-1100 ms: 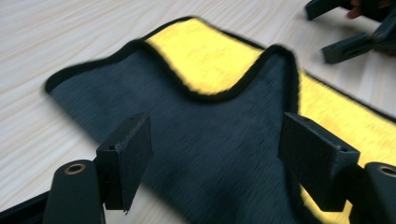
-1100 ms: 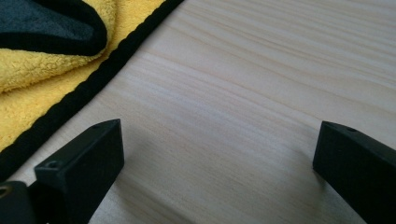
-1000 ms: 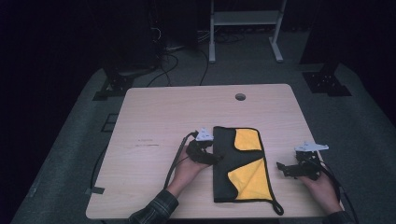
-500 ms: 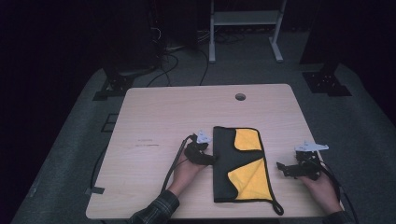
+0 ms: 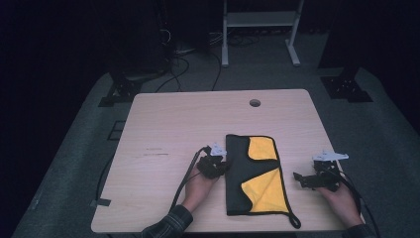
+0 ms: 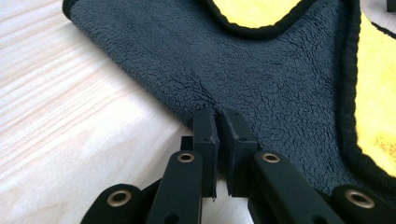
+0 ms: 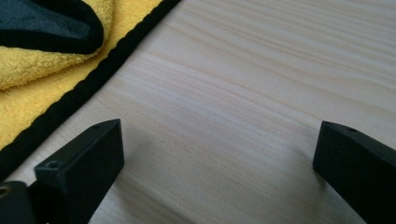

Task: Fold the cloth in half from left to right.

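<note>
A pale wooden table (image 5: 168, 129) carries a partly folded microfibre cloth (image 5: 236, 173), grey-black outside and yellow inside, lying near the person's edge between the two hands. The left gripper (image 6: 217, 122) sits at the cloth's left folded edge, jaws nearly closed and pinching the grey pile there. The right gripper (image 7: 219, 140) rests on bare wood just beside the cloth's black-trimmed right border, jaws wide and empty. The fold appears mid-way; the next move likely calls for lifting the pinched edge across cleanly.
</note>
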A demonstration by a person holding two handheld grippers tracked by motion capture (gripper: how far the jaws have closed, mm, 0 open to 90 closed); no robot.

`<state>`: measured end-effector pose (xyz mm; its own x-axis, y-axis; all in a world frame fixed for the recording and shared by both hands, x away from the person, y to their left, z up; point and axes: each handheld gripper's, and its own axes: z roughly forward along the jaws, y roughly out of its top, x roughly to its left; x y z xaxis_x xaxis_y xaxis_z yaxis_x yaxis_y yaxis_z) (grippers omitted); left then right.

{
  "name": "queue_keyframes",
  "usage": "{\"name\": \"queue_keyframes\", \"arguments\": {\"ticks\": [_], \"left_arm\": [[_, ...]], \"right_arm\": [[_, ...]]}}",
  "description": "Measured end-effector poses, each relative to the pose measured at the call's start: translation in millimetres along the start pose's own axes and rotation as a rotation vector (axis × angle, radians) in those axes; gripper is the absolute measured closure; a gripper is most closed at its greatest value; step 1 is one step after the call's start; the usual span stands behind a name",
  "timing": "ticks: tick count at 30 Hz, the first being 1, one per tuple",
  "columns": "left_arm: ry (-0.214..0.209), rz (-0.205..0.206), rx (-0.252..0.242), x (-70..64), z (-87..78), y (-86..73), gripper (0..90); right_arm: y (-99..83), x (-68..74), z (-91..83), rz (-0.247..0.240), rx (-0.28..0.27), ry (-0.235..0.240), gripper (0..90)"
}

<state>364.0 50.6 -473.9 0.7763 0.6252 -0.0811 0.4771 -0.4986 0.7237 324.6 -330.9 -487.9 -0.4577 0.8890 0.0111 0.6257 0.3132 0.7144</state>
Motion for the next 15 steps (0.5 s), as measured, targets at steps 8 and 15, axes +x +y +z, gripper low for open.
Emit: {"name": "queue_keyframes", "arguments": {"ticks": [8, 15], "left_arm": [[0.001, -0.023, 0.018, 14.0, -20.3, -14.4, 85.3], [0.004, -0.048, 0.028, 30.7, -41.7, -30.7, 85.5]], "right_arm": [[0.0, 0.0, 0.0, 0.000, 0.000, 0.000, 1.1], [0.0, 0.0, 0.0, 0.000, 0.000, 0.000, 1.1]]}}
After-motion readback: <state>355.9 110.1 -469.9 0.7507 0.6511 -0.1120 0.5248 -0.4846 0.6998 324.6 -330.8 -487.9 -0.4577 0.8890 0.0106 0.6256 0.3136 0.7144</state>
